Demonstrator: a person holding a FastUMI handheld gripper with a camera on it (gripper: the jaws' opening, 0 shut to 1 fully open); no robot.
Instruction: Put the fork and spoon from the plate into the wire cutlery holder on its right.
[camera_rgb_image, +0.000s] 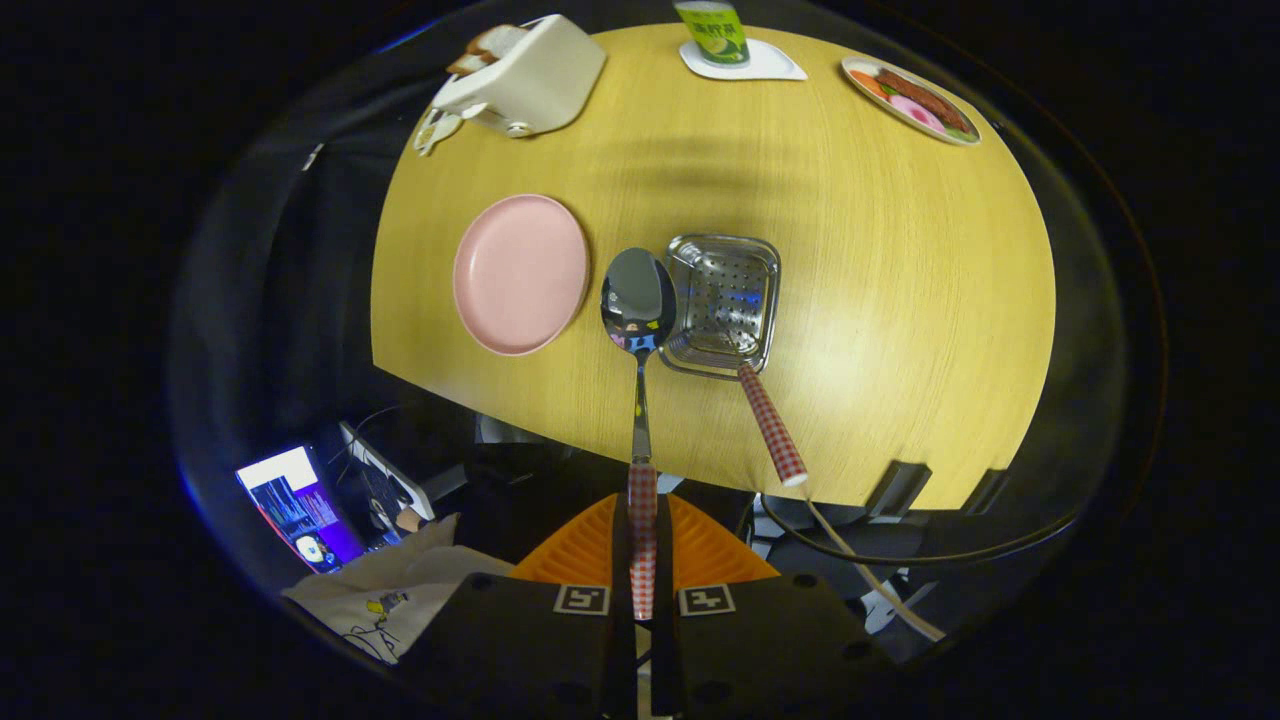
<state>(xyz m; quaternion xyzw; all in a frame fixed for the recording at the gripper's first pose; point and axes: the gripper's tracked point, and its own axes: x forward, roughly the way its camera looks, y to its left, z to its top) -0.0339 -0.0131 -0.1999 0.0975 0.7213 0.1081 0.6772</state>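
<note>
My gripper (641, 560) is shut on the red-checked handle of the spoon (638, 300), which hangs high above the table with its shiny bowl pointing away from me. The spoon's bowl lies in line with the gap between the pink plate (520, 272) and the wire cutlery holder (723, 305). The plate, left of the holder, has nothing on it. A fork (768, 420) stands in the holder, its red-checked handle sticking out toward me and its tines down inside.
On the round wooden table (900, 300) stand a white toaster (525, 80) with bread at the far left, a green carton on a white coaster (742, 60), and a plate of food (912, 100) at the far right. Below the table edge are a laptop (300, 505) and cables.
</note>
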